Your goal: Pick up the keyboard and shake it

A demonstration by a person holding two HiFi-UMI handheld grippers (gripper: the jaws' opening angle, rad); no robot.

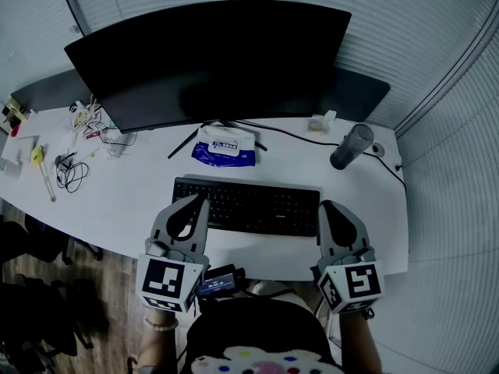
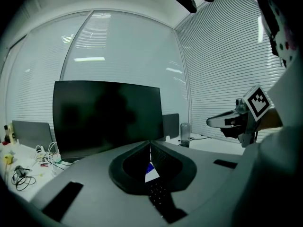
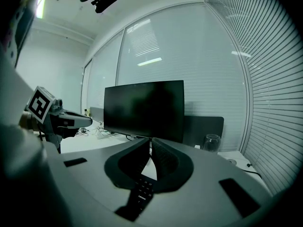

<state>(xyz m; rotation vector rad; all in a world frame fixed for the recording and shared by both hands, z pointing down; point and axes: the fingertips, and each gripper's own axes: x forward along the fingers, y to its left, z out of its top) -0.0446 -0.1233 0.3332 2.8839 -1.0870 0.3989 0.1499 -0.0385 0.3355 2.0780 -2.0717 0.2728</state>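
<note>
Head view: black keyboard (image 1: 248, 206) lies flat on white worktop (image 1: 132, 201), in front of curved dark monitor (image 1: 210, 61). Left tongs (image 1: 199, 202) over keyboard's left end, right tongs (image 1: 326, 207) at its right end; contact unclear. Blue-white wipes pack (image 1: 224, 146) just behind keyboard. Grey tumbler (image 1: 351, 146) at right rear.

Left gripper view: jaws closed tip to tip, nothing between them. Keyboard keys visible below.

Right gripper view: jaws closed together, empty. Keyboard below them, left tongs off to left.
</note>
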